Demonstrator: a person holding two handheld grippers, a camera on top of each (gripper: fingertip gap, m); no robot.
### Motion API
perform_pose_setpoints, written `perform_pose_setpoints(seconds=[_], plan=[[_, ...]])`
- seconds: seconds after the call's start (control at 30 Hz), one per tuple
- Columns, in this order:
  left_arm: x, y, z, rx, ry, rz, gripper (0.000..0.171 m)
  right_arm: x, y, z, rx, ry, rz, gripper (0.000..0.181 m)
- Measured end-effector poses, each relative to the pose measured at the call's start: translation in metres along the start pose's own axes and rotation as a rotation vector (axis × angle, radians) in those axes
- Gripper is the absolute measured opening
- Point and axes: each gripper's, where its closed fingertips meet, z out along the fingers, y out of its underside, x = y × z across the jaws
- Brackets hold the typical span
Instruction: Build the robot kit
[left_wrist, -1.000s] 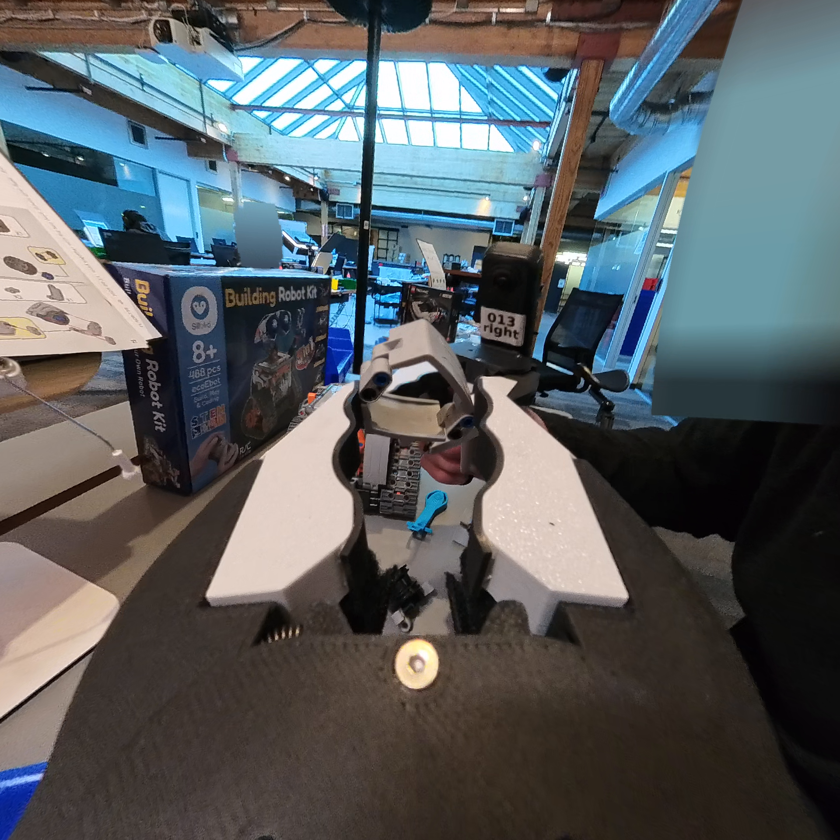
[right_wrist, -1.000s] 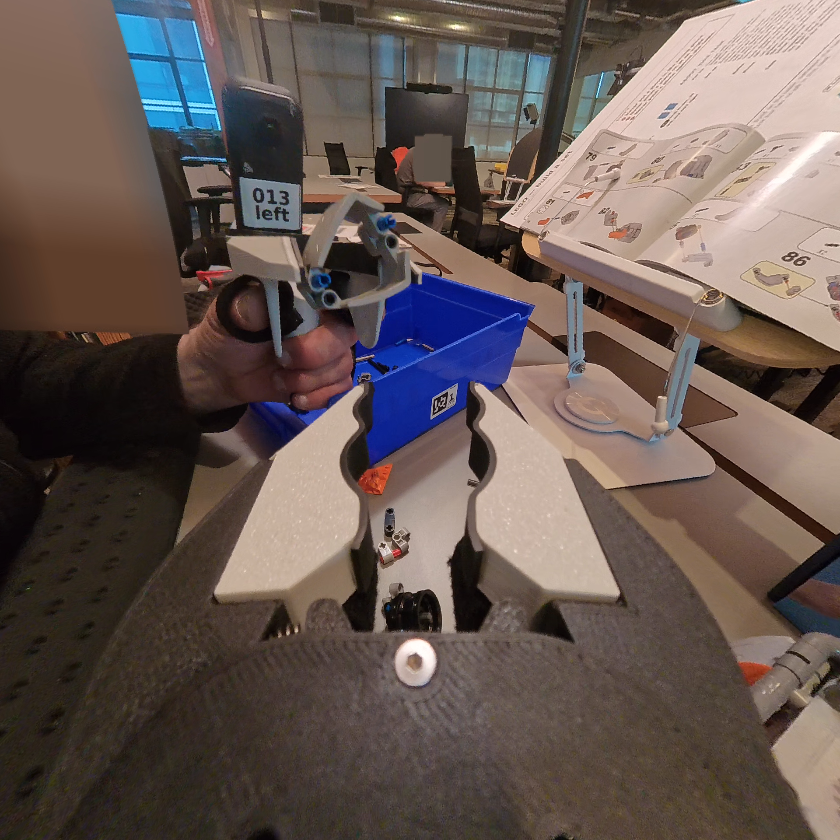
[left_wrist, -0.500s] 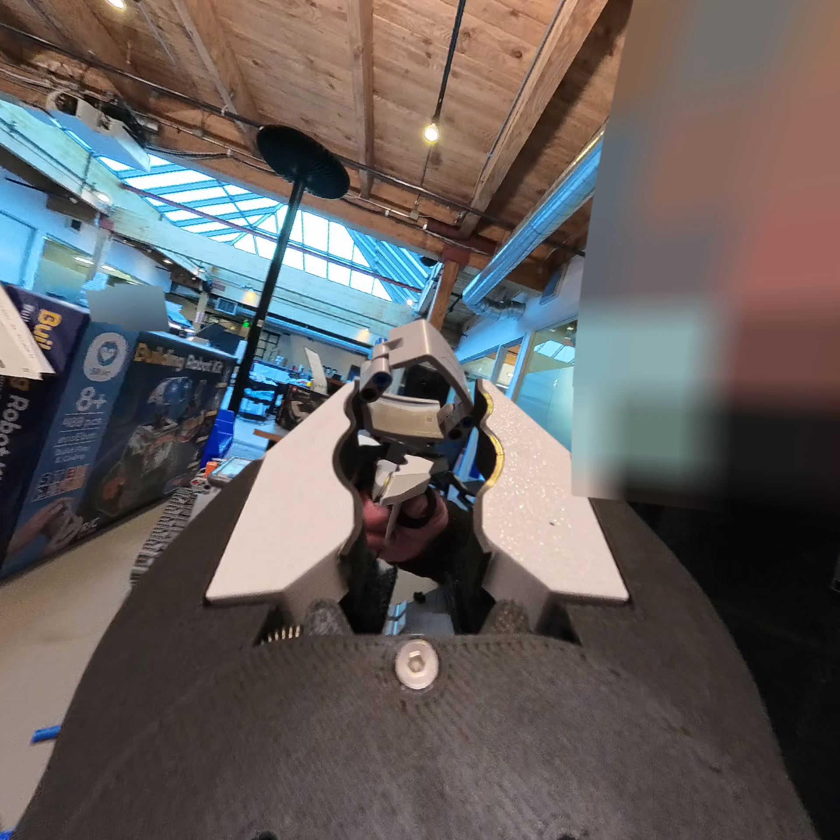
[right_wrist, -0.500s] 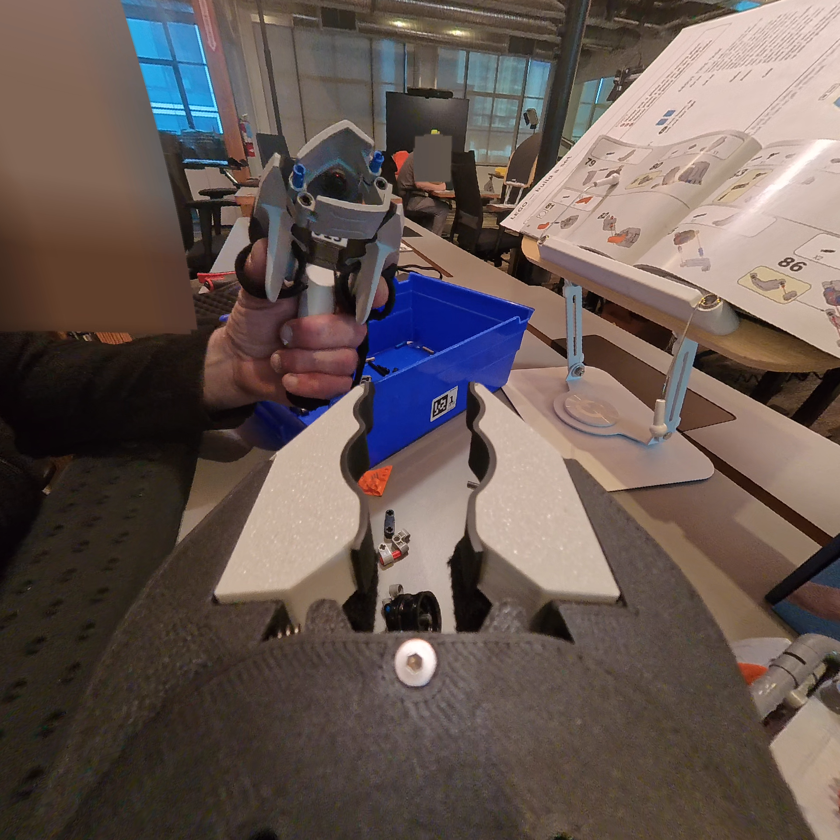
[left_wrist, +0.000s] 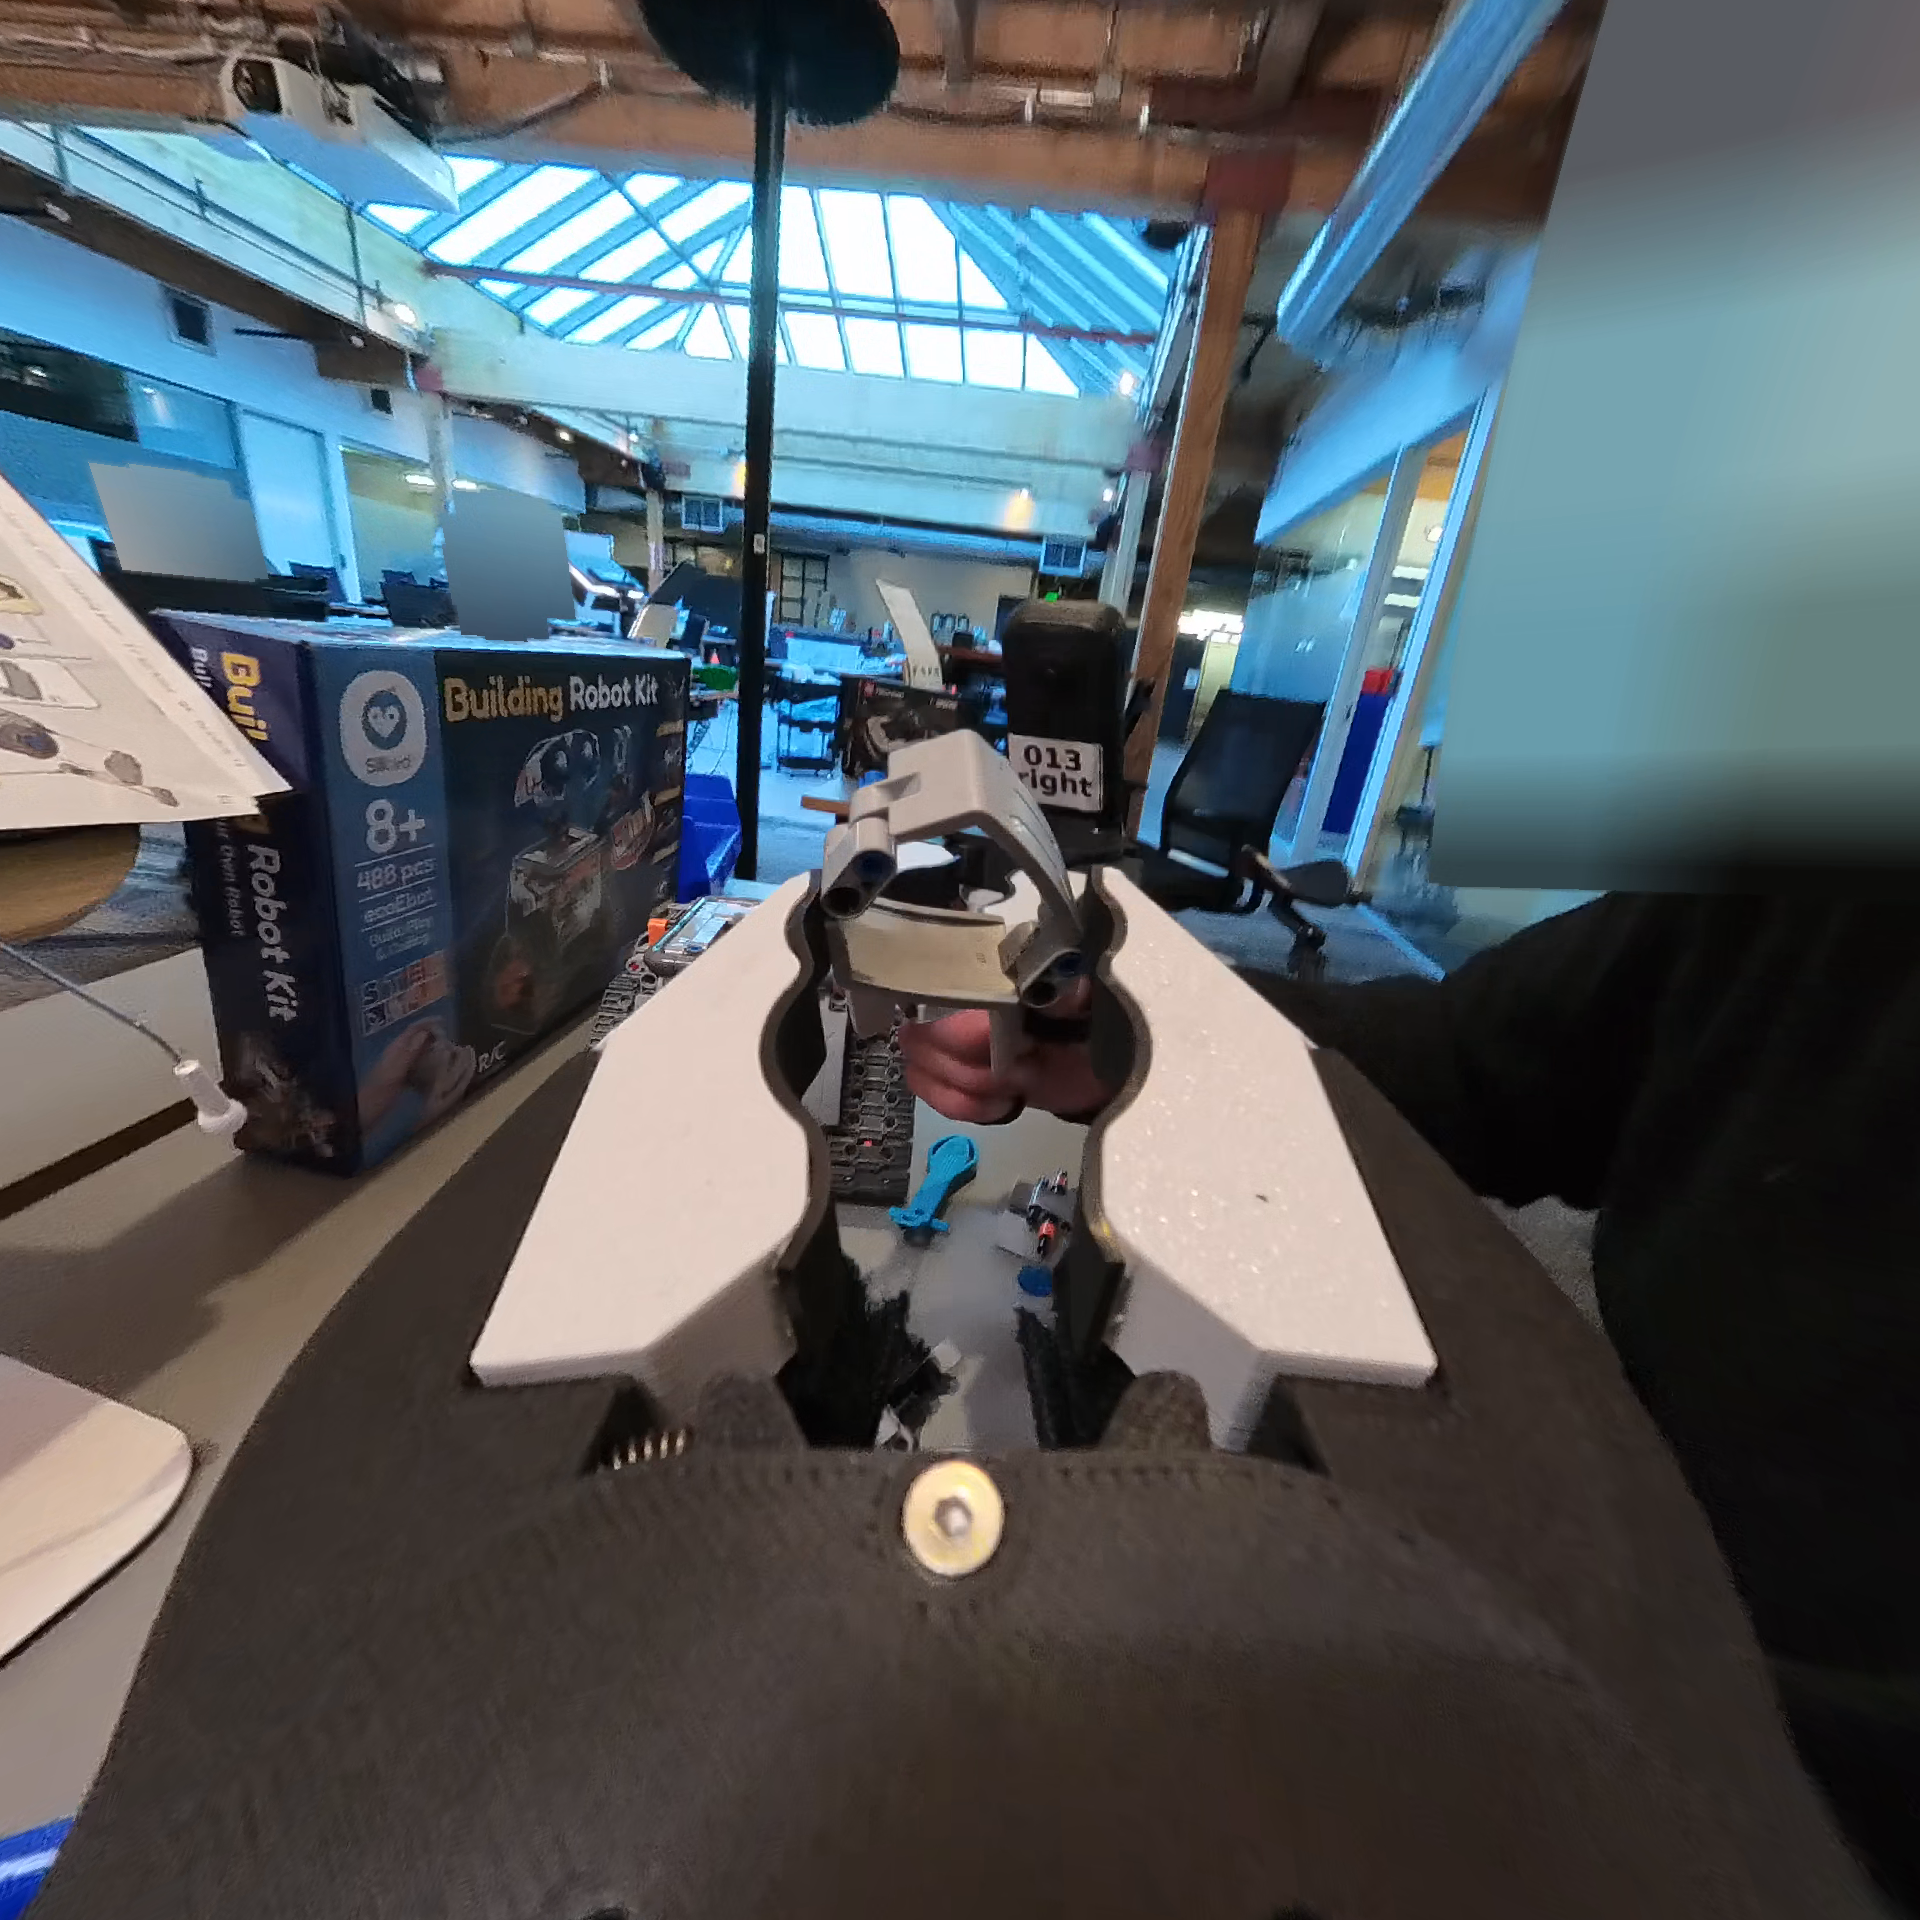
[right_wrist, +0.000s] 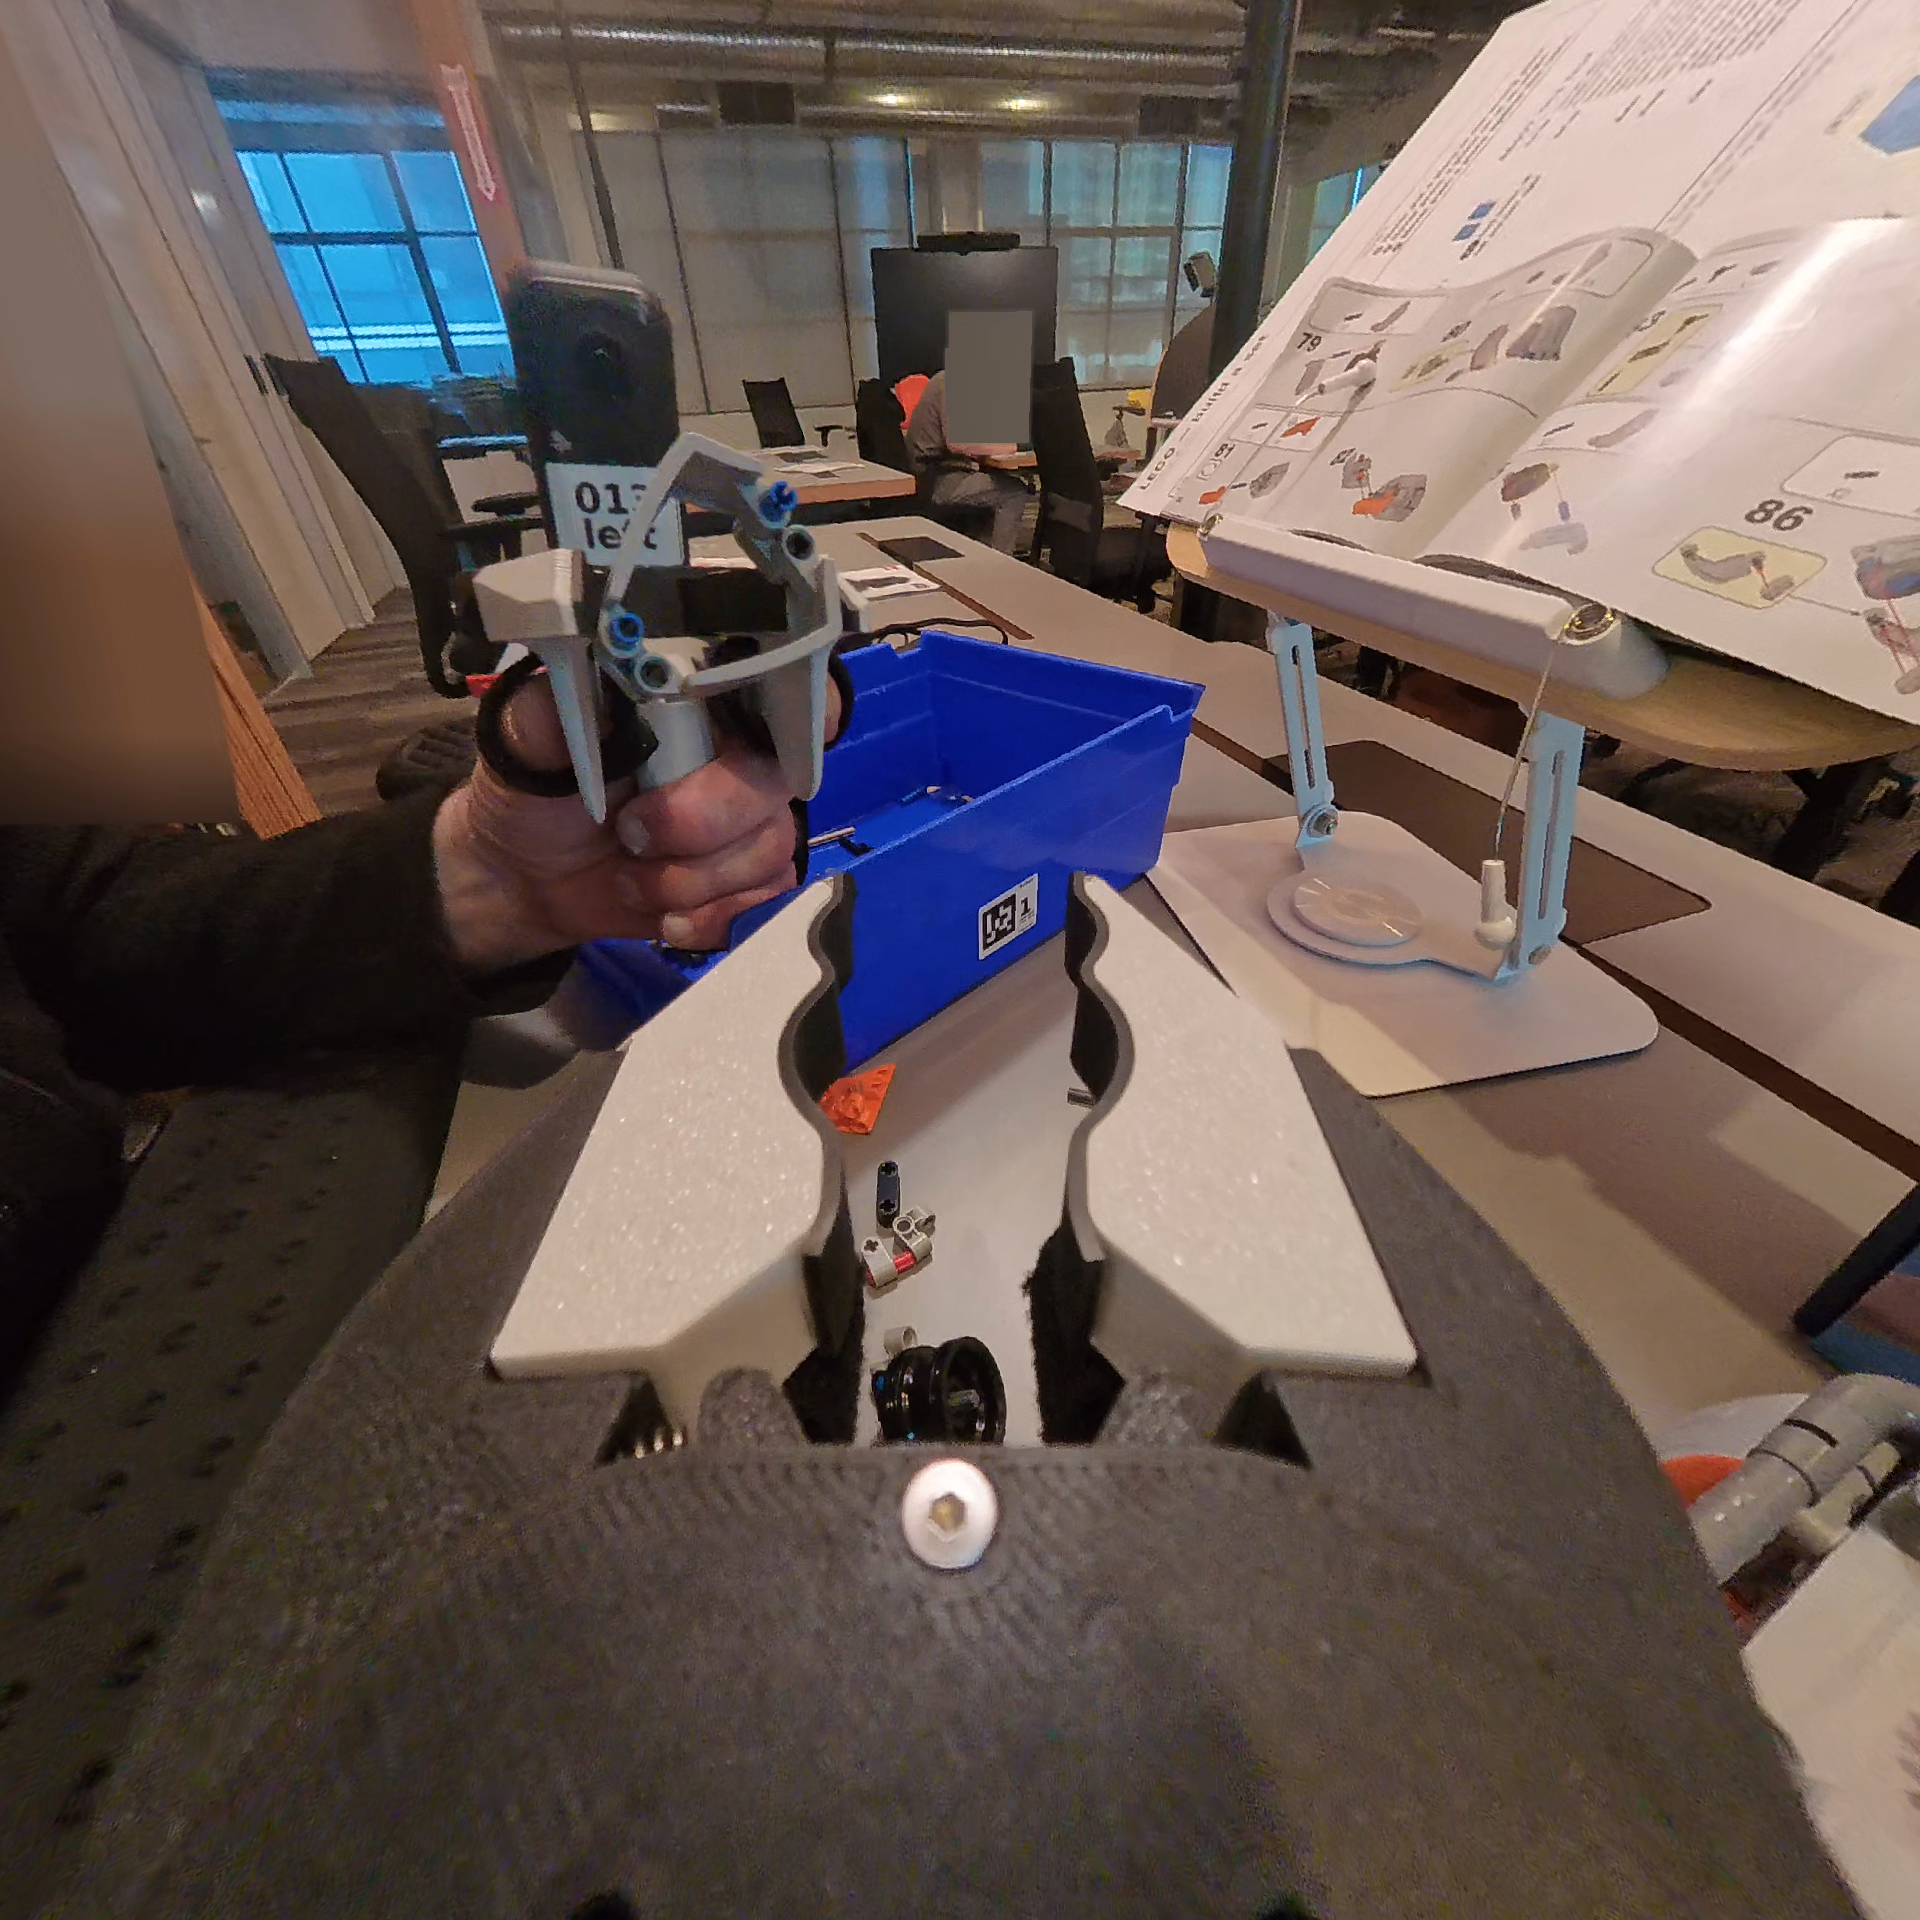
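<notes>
Two tools: the left tool (left_wrist: 951, 966) clamps a grey brick assembly (left_wrist: 940, 894) aloft, apparently for inspection; the right tool (right_wrist: 945, 997) hovers empty, jaws apart, above loose parts (right_wrist: 899, 1242) on the desk (right_wrist: 1455, 1195).

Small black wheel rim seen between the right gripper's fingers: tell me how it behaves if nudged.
The small black plastic wheel rim is round, so it would probably roll if tipped on edge. It looks hollow, likely light. Its glossy surface may slip on the smooth grey table.
</notes>
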Motion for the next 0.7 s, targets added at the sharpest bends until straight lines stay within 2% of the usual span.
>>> perform_pose_setpoints(seconds=[0.7], plan=[[0.001,0.018,0.015,-0.125,-0.077,0.149,0.046,-0.006,0.0,0.002,0.004,-0.019,-0.011,0.04]])
